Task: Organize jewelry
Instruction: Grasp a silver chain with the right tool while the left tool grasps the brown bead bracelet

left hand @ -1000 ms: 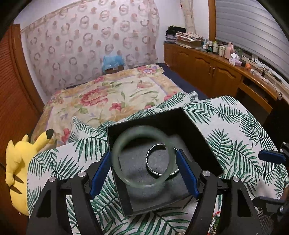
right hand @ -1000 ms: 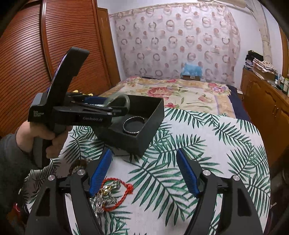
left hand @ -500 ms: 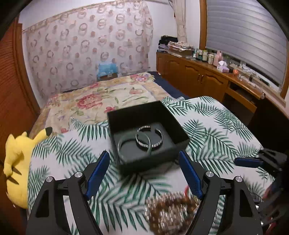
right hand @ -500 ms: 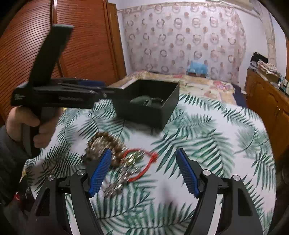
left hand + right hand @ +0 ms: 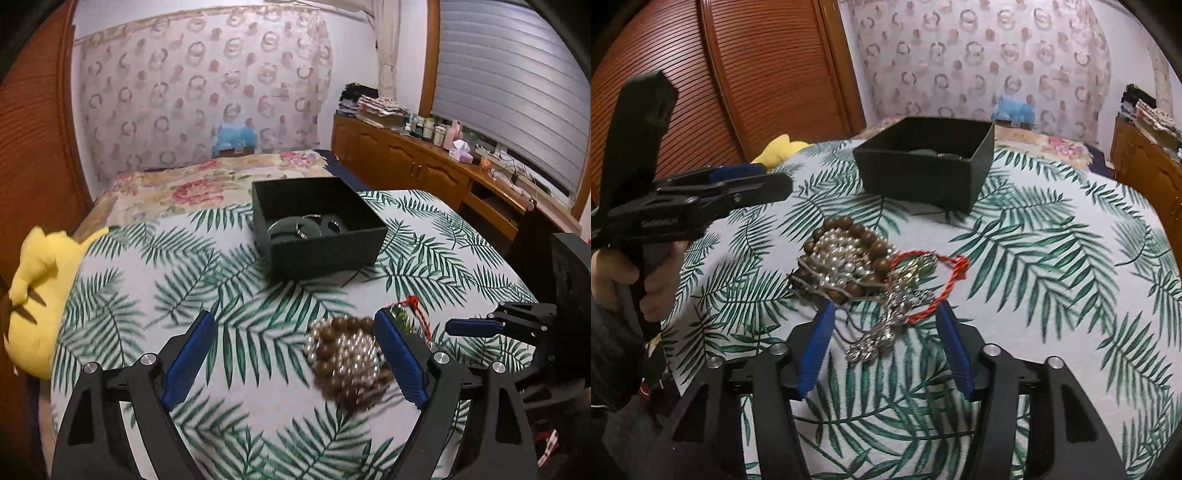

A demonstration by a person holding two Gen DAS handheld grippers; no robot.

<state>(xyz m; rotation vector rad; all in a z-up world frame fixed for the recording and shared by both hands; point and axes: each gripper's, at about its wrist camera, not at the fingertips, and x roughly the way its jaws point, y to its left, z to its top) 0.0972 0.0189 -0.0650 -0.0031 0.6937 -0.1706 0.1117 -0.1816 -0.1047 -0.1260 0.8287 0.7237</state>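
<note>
The right gripper (image 5: pixel 884 314) is closing, its jaws astride the silver chain (image 5: pixel 886 328) without pressing it; the left gripper (image 5: pixel 295 339) is opening wide, empty; at its 3 o'clock lies the bead pile (image 5: pixel 345 354). Only the left view looks into the black box (image 5: pixel 328 254) at 12 o'clock, showing bangles (image 5: pixel 295 229); only the right view shows the hand (image 5: pixel 613 273) and red cord (image 5: pixel 945 284).

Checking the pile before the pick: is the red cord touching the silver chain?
Touching: in the right wrist view the red cord lies across the silver chain.
</note>
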